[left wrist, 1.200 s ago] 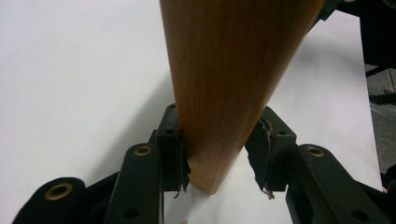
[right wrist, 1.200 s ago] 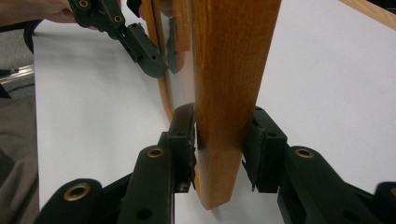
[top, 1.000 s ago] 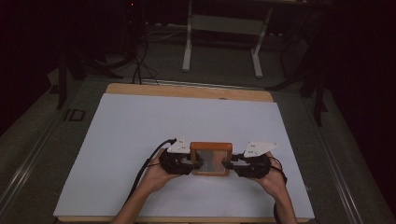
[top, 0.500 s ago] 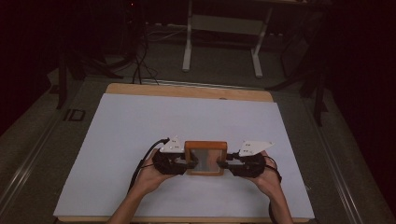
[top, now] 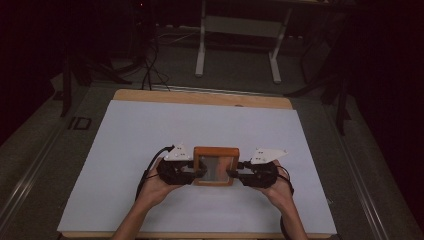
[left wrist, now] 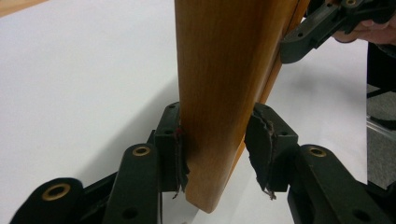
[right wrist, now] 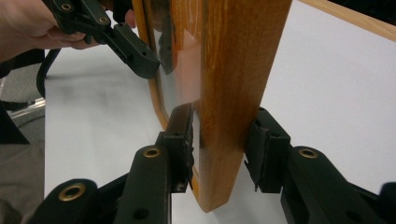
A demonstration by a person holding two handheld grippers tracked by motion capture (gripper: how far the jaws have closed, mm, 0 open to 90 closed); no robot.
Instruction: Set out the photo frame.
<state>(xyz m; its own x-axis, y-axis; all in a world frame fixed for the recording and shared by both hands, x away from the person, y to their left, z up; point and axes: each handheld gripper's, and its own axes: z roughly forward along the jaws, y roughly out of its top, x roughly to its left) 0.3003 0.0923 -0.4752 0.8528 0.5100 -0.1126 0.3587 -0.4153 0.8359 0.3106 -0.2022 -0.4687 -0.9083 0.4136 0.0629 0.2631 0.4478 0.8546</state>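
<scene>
A small wooden picture frame point(top: 215, 151) with a glass front is held between my two grippers near the table's front edge. My left gripper point(top: 199, 173) grips its left side and my right gripper point(top: 231, 174) its right side. In the left gripper view the frame's wooden edge point(left wrist: 219, 93) stands between the pads, which touch it, and the right gripper point(left wrist: 317, 28) shows at the far end. In the right gripper view both pads press the frame point(right wrist: 238, 84), one on the glass side; these jaws have just been opening a little. The left gripper point(right wrist: 126, 42) holds the far end there.
A white sheet point(top: 150, 130) covers the wooden table point(top: 200, 97), with open surface beyond and beside the frame. Behind the table, on the dark floor, stand white desk legs point(top: 202, 50) and loose cables point(top: 150, 70).
The frame and both grippers have shifted slightly left and away from the front edge. Both grips on the frame stay in place.
</scene>
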